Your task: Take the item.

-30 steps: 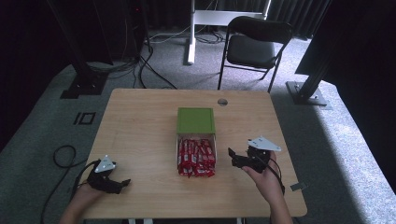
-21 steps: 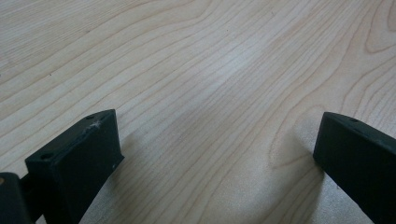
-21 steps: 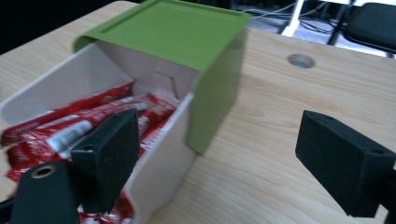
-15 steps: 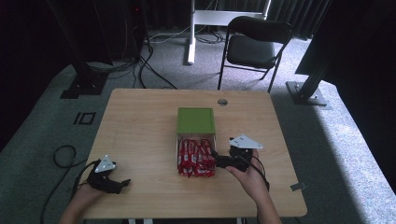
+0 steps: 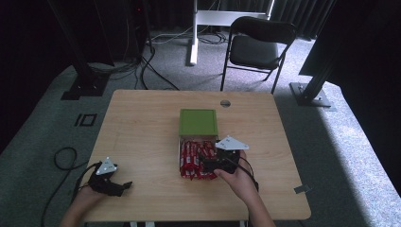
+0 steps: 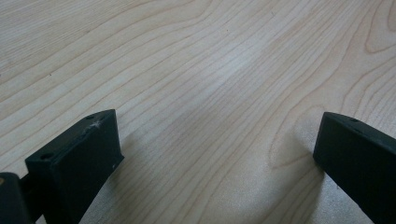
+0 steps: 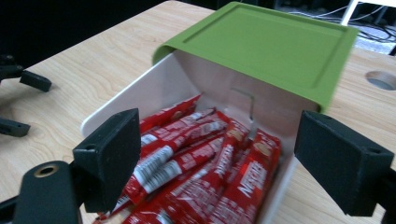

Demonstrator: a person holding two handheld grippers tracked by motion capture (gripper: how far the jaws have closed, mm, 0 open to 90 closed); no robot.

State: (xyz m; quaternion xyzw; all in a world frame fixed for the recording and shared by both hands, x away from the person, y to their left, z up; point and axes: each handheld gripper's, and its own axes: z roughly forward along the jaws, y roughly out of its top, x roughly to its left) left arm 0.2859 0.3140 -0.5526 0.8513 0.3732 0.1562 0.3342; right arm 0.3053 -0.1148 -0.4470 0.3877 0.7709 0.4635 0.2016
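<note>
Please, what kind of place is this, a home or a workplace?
Probably a studio or lab set up for recording, not a home: dark curtains behind, cables on grey carpet, black metal stands, a folding chair, one wooden table.

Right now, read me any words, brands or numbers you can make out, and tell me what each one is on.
"NESTLE", partly blurred, on a red sachet in the white box, seen between the open right tool jaws.
Other white print on the red sachets: too small and blurred to read.
Green lid, table, left tool: no text.
</note>
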